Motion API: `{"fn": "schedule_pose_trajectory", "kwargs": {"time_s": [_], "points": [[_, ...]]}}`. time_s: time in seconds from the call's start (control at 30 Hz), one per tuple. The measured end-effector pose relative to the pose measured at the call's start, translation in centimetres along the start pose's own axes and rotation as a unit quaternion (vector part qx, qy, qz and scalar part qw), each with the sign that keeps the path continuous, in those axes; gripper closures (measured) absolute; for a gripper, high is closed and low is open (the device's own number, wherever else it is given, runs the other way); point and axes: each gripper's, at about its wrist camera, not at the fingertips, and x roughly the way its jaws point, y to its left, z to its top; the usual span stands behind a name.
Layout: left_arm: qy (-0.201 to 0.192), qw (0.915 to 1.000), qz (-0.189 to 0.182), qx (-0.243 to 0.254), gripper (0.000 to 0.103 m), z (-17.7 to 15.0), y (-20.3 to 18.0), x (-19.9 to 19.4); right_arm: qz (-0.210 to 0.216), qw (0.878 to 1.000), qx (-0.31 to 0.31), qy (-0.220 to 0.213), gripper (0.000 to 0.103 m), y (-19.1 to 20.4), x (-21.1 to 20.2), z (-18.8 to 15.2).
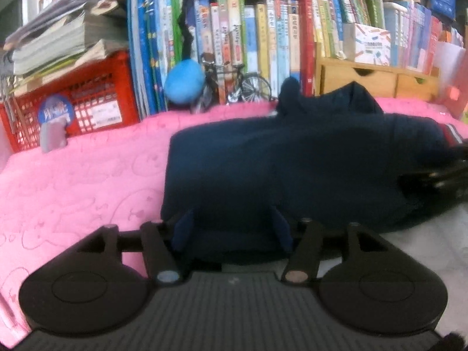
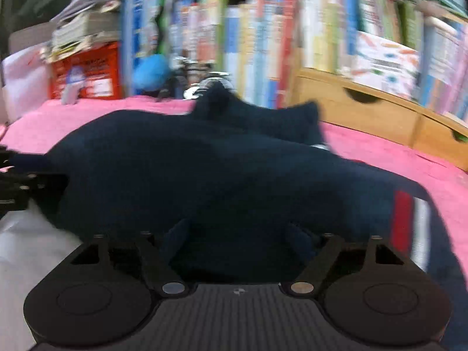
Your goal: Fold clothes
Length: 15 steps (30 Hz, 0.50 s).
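On the left I see the red crate [image 1: 73, 111] and books, standing behind the pink blanket [image 1: 82, 181]. The navy garment [image 1: 278, 169] lies bunched on this blanket, with a striped cuff [image 2: 409, 219] at its right end. My left gripper [image 1: 232, 231] has its fingers spread, with the near hem between them; I cannot tell if it pinches. My right gripper [image 2: 239, 239] looks the same. I judge both are placed at this edge to lift it together for a fold.
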Motion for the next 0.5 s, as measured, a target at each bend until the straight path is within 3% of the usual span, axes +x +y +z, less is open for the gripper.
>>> {"fn": "schedule_pose_trajectory", "kwargs": {"time_s": [0.07,0.13,0.2,0.27,0.33,0.5], "points": [[0.004,1.0,-0.003,-0.006,0.037,-0.1,0.3,0.1,-0.015,1.0,-0.015,-0.01,0.032,-1.9,-0.4,-0.6],[0.008,0.9999,-0.005,-0.011,0.034,-0.1,0.6,0.2,0.006,0.999,-0.037,-0.018,0.055,-3.7,-1.1,-1.4],[0.012,0.9998,-0.008,-0.017,0.03,-0.2,0.9,0.3,0.007,0.998,-0.053,-0.017,0.06,-4.4,-1.8,-1.7],[0.014,0.9997,-0.007,-0.021,0.028,-0.2,1.0,0.4,0.004,0.998,-0.064,-0.012,0.06,-4.1,-2.4,-1.5],[0.016,0.9996,-0.005,-0.024,0.024,-0.2,1.1,0.5,0.003,0.999,-0.051,-0.014,0.053,-3.5,-3.4,-0.9],[0.02,0.9993,-0.001,-0.032,0.019,-0.2,1.3,0.7,0.073,0.996,-0.013,-0.041,0.047,-1.0,-4.9,2.3]]}}
